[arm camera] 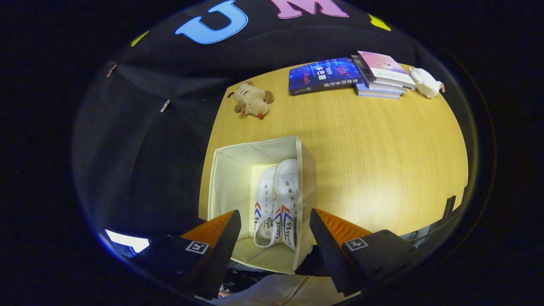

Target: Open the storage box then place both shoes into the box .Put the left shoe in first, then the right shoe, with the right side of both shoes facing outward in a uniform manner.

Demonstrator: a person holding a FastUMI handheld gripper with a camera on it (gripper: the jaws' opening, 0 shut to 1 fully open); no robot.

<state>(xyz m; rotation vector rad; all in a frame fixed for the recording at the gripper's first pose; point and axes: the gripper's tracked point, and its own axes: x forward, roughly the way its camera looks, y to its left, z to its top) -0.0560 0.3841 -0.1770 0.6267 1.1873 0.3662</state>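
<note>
Lying side by side in the open box [225, 170], two white shoes [276, 199] point their toes away from the tongs.
The tongs [275, 231] gape wide above them, holding nothing; box stands on the table [382, 170].

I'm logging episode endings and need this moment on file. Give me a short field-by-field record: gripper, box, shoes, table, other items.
gripper: gripper open, holding nothing, fingers spread above the near part of the box
box: white storage box open, standing at the table's near corner
shoes: two white shoes inside the box, side by side, touching, laces up
table: wooden table
other items: tan plush toy beyond the box; blue book beside a stack of books; white plush next to the stack
</note>
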